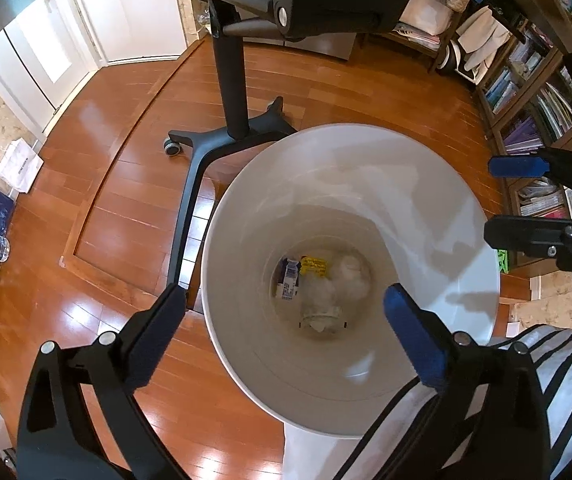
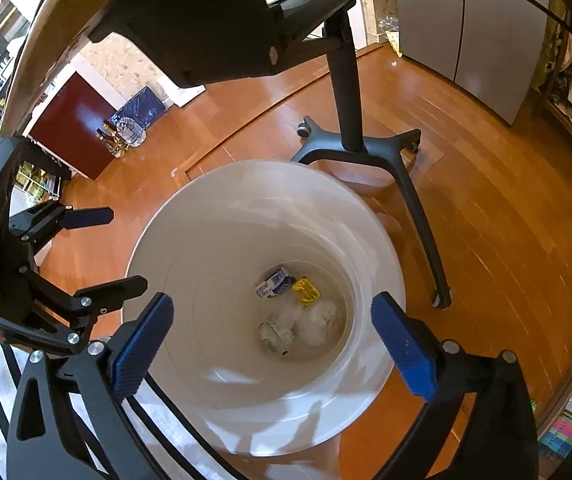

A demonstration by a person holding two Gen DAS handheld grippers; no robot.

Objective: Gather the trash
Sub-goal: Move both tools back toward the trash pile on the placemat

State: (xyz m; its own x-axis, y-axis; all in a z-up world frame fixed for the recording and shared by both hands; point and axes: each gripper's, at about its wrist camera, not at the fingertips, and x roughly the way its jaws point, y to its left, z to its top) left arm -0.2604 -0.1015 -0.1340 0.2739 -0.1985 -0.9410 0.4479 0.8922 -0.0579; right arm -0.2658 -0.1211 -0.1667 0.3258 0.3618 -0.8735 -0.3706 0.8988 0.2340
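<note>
White plastic bin [image 1: 425, 184] sits under both your grippers, with trash at its bottom: a blue-and-white carton [image 2: 274, 284] at 11 o'clock of the pile, a yellow wrapper [image 2: 305, 290] beside it, crumpled tissues [image 2: 317, 320] at 4 o'clock. Your left gripper [image 1: 286, 332] and right gripper [image 2: 272, 344] hang spread wide, holding nothing. Seemingly a drop is done; next, seek more litter. Carton print is unreadable.

White bin [image 1: 246, 360], blue-padded black tongs [image 1: 286, 336], yellow wrapper [image 2: 305, 290], black-and-white striped rug [image 1: 557, 380].
</note>
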